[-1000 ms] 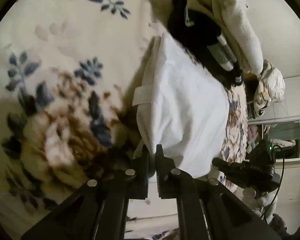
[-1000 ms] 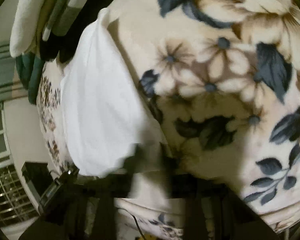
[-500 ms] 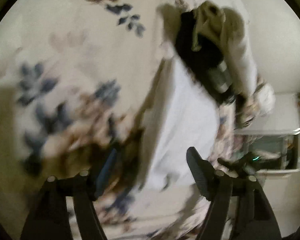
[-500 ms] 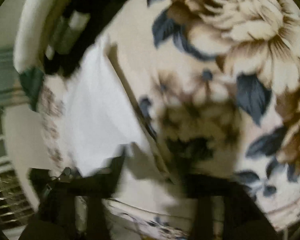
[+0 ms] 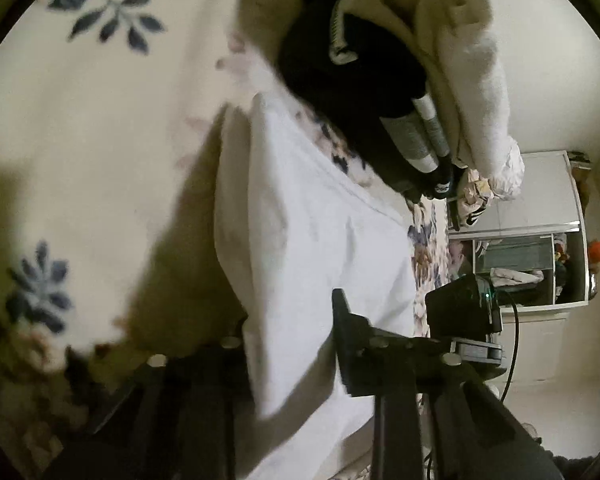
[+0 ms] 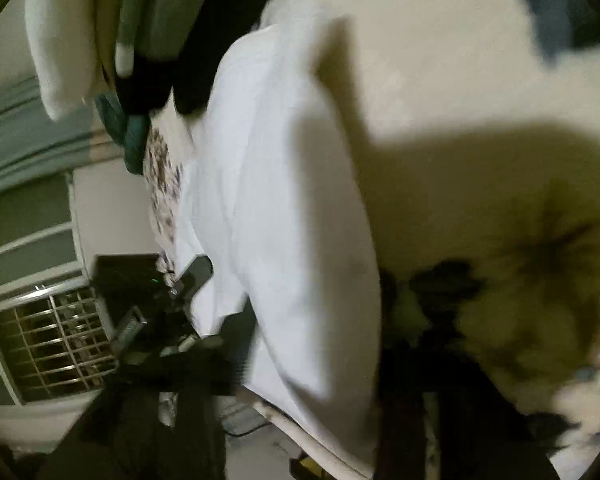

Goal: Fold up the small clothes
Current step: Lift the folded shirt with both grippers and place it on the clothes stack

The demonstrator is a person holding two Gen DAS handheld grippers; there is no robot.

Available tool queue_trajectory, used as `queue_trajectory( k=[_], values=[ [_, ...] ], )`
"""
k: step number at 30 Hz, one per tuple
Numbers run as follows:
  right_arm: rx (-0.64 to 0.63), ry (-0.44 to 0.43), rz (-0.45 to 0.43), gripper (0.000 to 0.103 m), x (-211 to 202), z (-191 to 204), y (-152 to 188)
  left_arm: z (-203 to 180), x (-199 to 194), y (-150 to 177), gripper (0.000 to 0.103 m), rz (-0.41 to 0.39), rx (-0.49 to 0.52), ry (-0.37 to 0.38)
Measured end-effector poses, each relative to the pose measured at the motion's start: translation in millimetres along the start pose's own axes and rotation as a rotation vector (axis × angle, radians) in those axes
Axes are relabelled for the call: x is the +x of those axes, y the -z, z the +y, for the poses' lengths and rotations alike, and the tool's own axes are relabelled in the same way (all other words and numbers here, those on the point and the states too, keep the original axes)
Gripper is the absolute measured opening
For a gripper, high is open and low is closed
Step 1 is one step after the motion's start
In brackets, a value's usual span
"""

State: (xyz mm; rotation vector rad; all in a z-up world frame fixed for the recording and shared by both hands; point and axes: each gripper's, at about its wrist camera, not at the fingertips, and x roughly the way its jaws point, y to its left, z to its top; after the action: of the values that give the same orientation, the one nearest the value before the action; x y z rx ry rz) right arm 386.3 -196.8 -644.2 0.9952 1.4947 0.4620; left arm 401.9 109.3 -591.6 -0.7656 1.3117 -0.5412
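Observation:
A white garment (image 5: 308, 220) lies folded in a long strip on the floral blanket (image 5: 100, 140). My left gripper (image 5: 288, 344) straddles its near end; the jaws are closing and the cloth fills the gap between the fingers (image 5: 348, 344), bunched up as a ridge. In the blurred right wrist view the same white garment (image 6: 280, 160) runs between the jaws of my right gripper (image 6: 316, 340), which are also closing on it. The right gripper's dark body (image 5: 464, 304) shows just beyond the cloth's far edge.
A pile of clothes sits past the garment's far end: a black piece with grey stripes (image 5: 340, 60) under a beige towel (image 5: 460, 60), plus a green cloth (image 6: 132, 132). Off the bed edge stand a white cabinet (image 5: 532, 200) and a barred window (image 6: 52, 340).
Both grippers, shut at the garment's near edge a second ago, opened wide, pushed forward and lower over the cloth, and have narrowed around it.

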Motion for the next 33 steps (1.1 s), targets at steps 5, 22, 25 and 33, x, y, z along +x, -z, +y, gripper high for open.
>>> queue_trajectory(
  k=[5,22,25,33],
  values=[
    [-0.015,0.017,-0.055,0.013,-29.6,27.4,11.6,-37.5,-19.0,-0.9,0.015,-0.018,0.039,-0.003],
    [-0.239,0.049,-0.233,0.012,-237.0,223.3,-96.4,-246.1,-54.9,-168.4,0.016,-0.173,0.19,0.033],
    [-0.252,0.079,-0.226,0.012,-224.5,254.5,-145.9,-244.1,-37.2,-211.4,0.016,-0.183,0.166,0.007],
    [-0.245,0.255,-0.15,0.014,-185.0,253.3,-234.7,-203.3,1.3,-265.1,0.017,-0.148,0.119,-0.181]
  ],
)
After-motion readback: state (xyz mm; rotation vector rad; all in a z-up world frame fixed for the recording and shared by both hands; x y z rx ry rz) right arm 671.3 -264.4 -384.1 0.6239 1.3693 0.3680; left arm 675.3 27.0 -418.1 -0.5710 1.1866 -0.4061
